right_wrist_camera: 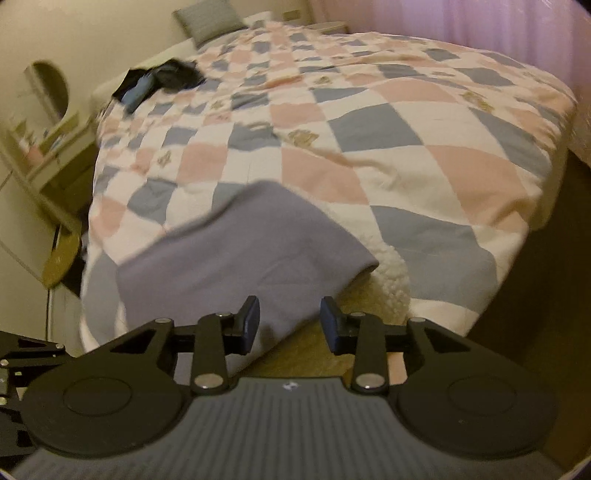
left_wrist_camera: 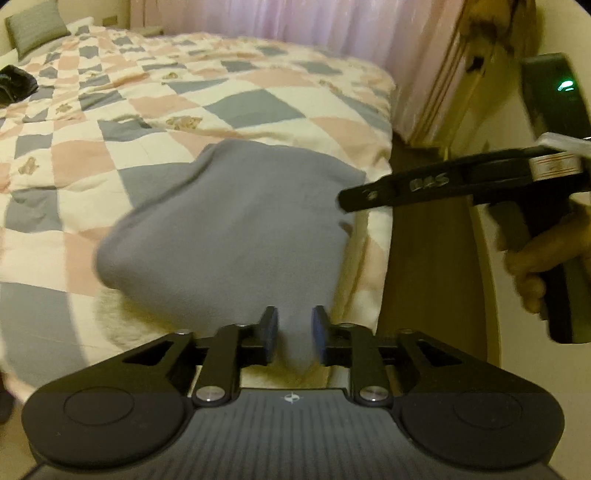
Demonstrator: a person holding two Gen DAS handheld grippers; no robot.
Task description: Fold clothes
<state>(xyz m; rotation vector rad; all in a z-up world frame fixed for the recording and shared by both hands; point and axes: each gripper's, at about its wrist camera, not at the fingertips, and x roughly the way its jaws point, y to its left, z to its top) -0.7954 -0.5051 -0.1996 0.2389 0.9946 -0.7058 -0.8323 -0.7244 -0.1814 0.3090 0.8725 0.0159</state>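
Nearest, the left gripper (left_wrist_camera: 294, 334) stands spread, a grey garment (left_wrist_camera: 229, 229) fold between its pads, unpinched. The right gripper (right_wrist_camera: 290, 325) is likewise spread over the garment's edge. The garment lies on the checked quilt (left_wrist_camera: 155, 110); dark clothes (right_wrist_camera: 166, 79) lie far off.

Bedroom in a home. Large bed (right_wrist_camera: 461, 229) fills both views, covered by a patchwork quilt (left_wrist_camera: 236, 99) in pink, grey-blue and cream squares. Grey pillow (right_wrist_camera: 208, 18) at the head against a pale wall. Sheer pink curtains (left_wrist_camera: 295, 18) hang along the far side of the bed. Dark clothes (right_wrist_camera: 166, 79) heaped near the pillow; a grey garment (left_wrist_camera: 229, 229) with cream fleece lining lies at the foot. Pale dresser (right_wrist_camera: 62, 155) with an arched mirror (right_wrist_camera: 46, 88) beside the bed, small items on top, too blurred to tell
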